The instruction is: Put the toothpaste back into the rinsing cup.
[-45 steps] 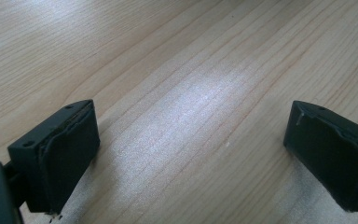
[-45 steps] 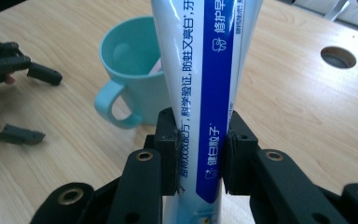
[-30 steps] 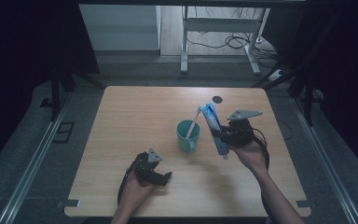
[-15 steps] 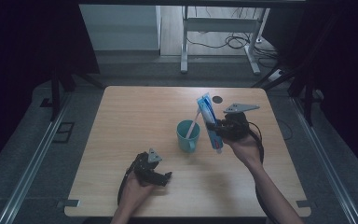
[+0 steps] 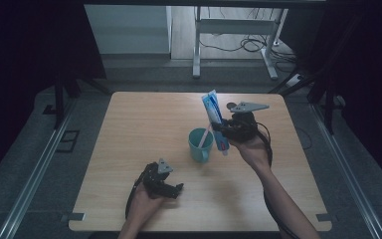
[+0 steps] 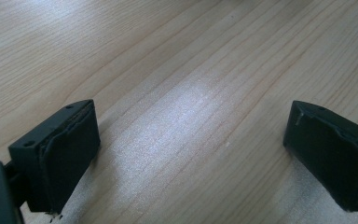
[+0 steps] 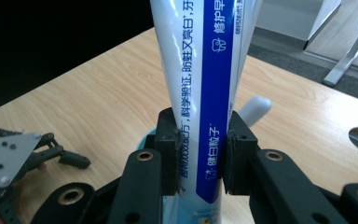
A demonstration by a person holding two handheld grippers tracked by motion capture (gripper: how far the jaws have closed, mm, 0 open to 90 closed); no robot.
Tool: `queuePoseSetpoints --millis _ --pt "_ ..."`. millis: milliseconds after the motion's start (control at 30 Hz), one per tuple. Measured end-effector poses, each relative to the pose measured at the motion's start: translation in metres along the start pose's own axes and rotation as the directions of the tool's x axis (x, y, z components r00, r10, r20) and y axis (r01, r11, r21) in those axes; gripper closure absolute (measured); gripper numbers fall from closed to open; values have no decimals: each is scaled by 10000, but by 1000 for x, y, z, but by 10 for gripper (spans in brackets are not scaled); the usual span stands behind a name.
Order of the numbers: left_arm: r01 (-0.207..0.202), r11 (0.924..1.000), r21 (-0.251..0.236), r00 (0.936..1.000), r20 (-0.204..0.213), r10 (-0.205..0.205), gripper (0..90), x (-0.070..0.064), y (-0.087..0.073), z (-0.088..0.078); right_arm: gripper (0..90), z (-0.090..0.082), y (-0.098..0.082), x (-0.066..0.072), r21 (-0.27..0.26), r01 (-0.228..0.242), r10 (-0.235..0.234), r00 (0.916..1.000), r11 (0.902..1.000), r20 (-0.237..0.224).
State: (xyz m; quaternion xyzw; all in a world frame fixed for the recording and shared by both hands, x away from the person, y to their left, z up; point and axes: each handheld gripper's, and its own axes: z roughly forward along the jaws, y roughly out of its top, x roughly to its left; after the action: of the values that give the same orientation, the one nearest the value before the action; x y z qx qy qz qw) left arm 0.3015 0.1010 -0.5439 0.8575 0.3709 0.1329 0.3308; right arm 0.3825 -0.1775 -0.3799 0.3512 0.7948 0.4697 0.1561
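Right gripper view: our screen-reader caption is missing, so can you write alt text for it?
The right claw clamps a blue-and-white toothpaste tube upright above a teal cup on a wooden table. The left claw rests at lower left.

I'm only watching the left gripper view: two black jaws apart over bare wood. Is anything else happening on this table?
Observer: Yes. The right gripper is clamped on a blue and white toothpaste tube.
Operator: Is the tube lying down?
Observer: No, it stands nearly upright, cap end down, in the high view.
Operator: What's under it?
Observer: A teal cup sits just beside its lower end, with a white stick-like thing leaning inside.
Operator: And my gripper?
Observer: The left gripper sits near the table's front edge, apart from the cup.
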Motion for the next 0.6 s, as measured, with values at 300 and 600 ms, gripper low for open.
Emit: queuePoseSetpoints --millis 300,600 --pt "-30 10000 1 10000 20 30 36 0 0 0 714 12 11 4 -217 -5 3 10000 9998 -77" --pt "-49 10000 3 10000 34 49 36 0 0 0 714 25 21 9 -388 -78 72 9998 9992 -172"
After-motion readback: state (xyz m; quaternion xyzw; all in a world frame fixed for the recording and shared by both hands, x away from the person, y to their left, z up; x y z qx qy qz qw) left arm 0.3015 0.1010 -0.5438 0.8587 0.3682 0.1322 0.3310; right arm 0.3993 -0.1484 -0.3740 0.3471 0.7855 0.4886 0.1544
